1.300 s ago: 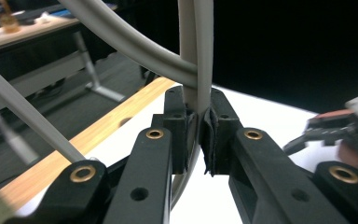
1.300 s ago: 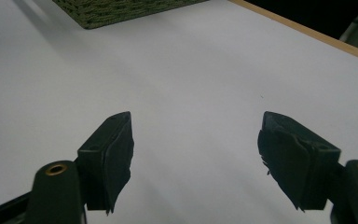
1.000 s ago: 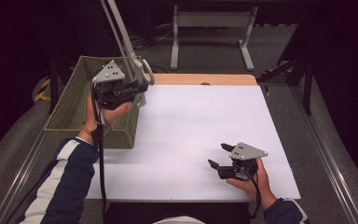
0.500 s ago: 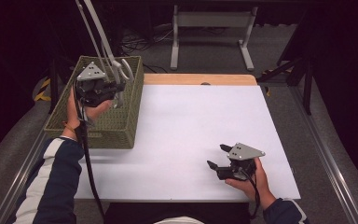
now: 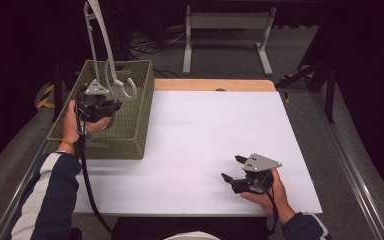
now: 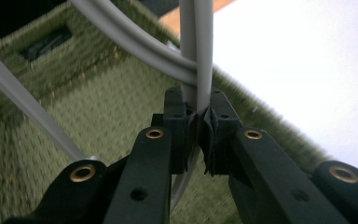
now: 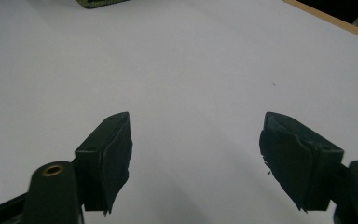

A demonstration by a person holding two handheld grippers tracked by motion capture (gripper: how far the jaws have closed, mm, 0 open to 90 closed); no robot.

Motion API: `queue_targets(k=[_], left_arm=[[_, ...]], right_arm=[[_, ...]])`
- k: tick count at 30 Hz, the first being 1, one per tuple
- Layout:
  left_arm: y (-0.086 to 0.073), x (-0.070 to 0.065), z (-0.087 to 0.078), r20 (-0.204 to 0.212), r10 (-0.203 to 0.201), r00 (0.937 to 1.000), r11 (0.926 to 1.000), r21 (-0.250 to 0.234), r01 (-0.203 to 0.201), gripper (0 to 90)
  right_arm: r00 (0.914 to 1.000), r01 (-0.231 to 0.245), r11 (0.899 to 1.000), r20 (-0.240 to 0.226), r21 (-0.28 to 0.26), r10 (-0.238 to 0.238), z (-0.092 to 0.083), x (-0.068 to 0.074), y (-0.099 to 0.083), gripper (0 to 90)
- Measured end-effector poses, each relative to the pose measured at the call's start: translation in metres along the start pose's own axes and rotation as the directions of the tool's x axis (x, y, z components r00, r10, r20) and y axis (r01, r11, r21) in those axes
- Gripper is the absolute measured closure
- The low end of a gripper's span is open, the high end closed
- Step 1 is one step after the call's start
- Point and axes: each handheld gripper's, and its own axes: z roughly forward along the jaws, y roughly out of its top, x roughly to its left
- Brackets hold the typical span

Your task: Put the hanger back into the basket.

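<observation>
Left tongs (image 6: 196,122) clamped on hanger (image 6: 204,56)

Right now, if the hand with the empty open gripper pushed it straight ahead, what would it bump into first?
Probably nothing soon: the right gripper points along bare white table. Farther on in that line, a corner of the green basket shows, though how far off is hard to judge.

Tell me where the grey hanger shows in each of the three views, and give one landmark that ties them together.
High view: the grey hanger rises at upper left over the green woven basket, clamped in the left gripper.
Left gripper view: its grey bars run from the top edge down the centre into the shut jaws.
Right gripper view: not in it.
Shared landmark: the basket, a dark green corner at that view's top edge; the white tabletop too.
</observation>
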Motion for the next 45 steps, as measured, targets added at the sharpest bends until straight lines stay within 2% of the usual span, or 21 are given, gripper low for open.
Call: queue_targets(k=[8,13,14,19,21,23,24,25,26,27,30,32,35,36,38,39,40,41,42,43,45], left_arm=[[-0.015,0.008,0.009,-0.034,0.001,0.9994,0.9971,0.076,0.002,81.5],[-0.022,0.012,0.012,-0.037,-0.001,0.9993,0.9927,0.121,0.005,81.5],[-0.026,0.015,0.014,-0.042,-0.014,0.999,0.9905,0.136,0.02,81.5],[-0.03,0.017,0.015,-0.056,-0.02,0.9982,0.9884,0.149,0.028,81.5],[-0.029,0.016,0.016,-0.076,0.003,0.9971,0.9841,0.177,0.011,81.6],[-0.03,0.015,0.018,-0.075,-0.003,0.9972,0.9813,0.192,0.017,80.5],[-0.031,0.015,0.02,-0.078,0.0,0.997,0.9762,0.216,0.017,79.8],[-0.031,0.015,0.02,-0.078,0.0,0.997,0.9762,0.216,0.017,79.9],[-0.031,0.014,0.021,-0.107,0.011,0.9942,0.9735,0.228,0.013,79.9],[-0.032,0.014,0.021,-0.111,0.013,0.9937,0.9722,0.234,0.014,79.9],[-0.034,0.017,0.023,-0.154,-0.006,0.9881,0.9622,0.268,0.047,78.9],[-0.035,0.019,0.024,-0.169,-0.015,0.9855,0.9588,0.277,0.062,77.7],[-0.037,0.021,0.017,-0.151,-0.034,0.9879,0.9725,0.223,0.068,68.0],[-0.037,0.02,0.014,-0.149,-0.032,0.9883,0.9762,0.208,0.063,62.7],[-0.037,0.018,0.009,-0.135,-0.02,0.9906,0.9854,0.165,0.043,59.4],[-0.037,0.018,0.009,-0.135,-0.02,0.9906,0.9854,0.165,0.043,56.7],[-0.037,0.013,0.003,-0.133,-0.008,0.9911,0.9928,0.117,0.024,52.2],[-0.037,0.011,0.002,-0.129,0.004,0.9916,0.9962,0.087,0.007,49.0],[-0.038,0.009,0.0,-0.133,0.003,0.9911,0.9983,0.058,0.005,45.5],[-0.038,0.009,0.0,-0.133,0.003,0.9911,0.9983,0.058,0.005,43.8],[-0.039,0.004,-0.004,-0.136,0.007,0.9907,0.9999,-0.007,-0.008,41.7]], right_arm=[[1.0,-0.002,1.0,0.001,0.004,0.002,0.001,0.0,0.0,25.8],[1.0,-0.001,1.0,-0.001,0.007,0.001,0.001,0.0,-0.001,25.8],[1.0,-0.002,1.0,-0.002,0.008,0.002,0.001,0.0,0.0,25.7],[1.0,-0.001,1.0,-0.001,0.012,0.001,0.002,0.0,-0.001,25.7],[1.0,-0.001,1.0,-0.004,0.015,0.001,0.002,0.0,-0.001,25.7],[1.0,0.002,1.0,-0.006,0.02,-0.002,0.003,0.0,-0.001,25.7],[1.0,0.002,1.0,-0.007,0.022,-0.002,0.004,0.001,-0.001,25.6],[1.0,0.002,1.0,-0.007,0.022,-0.002,0.004,0.001,-0.001,25.6],[1.0,0.004,1.0,-0.008,0.023,-0.004,0.004,0.001,-0.001,25.6],[0.9999,0.004,1.0,-0.01,0.025,-0.004,0.004,0.001,-0.001,25.5],[0.9999,0.001,0.999,-0.014,0.033,0.0,0.005,0.0,-0.002,25.1],[0.9999,0.0,0.999,-0.013,0.035,0.0,0.005,0.0,-0.002,25.0],[0.9999,0.0,0.999,-0.011,0.037,0.0,0.005,0.0,-0.002,24.8],[1.0,0.001,0.999,-0.01,0.036,0.0,0.005,0.0,-0.002,24.8],[1.0,0.002,0.999,-0.005,0.034,-0.002,0.005,0.0,-0.002,24.8],[1.0,0.002,0.999,-0.005,0.034,-0.002,0.005,0.0,-0.002,24.8],[1.0,0.005,1.0,-0.001,0.031,-0.005,0.004,0.001,-0.001,24.8],[1.0,0.006,1.0,0.001,0.029,-0.006,0.004,0.001,-0.001,24.8],[1.0,0.008,1.0,0.002,0.026,-0.008,0.003,0.001,-0.001,24.8],[1.0,0.008,1.0,0.002,0.026,-0.008,0.003,0.001,-0.001,24.8],[0.9999,0.01,1.0,0.01,0.019,-0.01,0.002,0.001,0.0,24.8]])
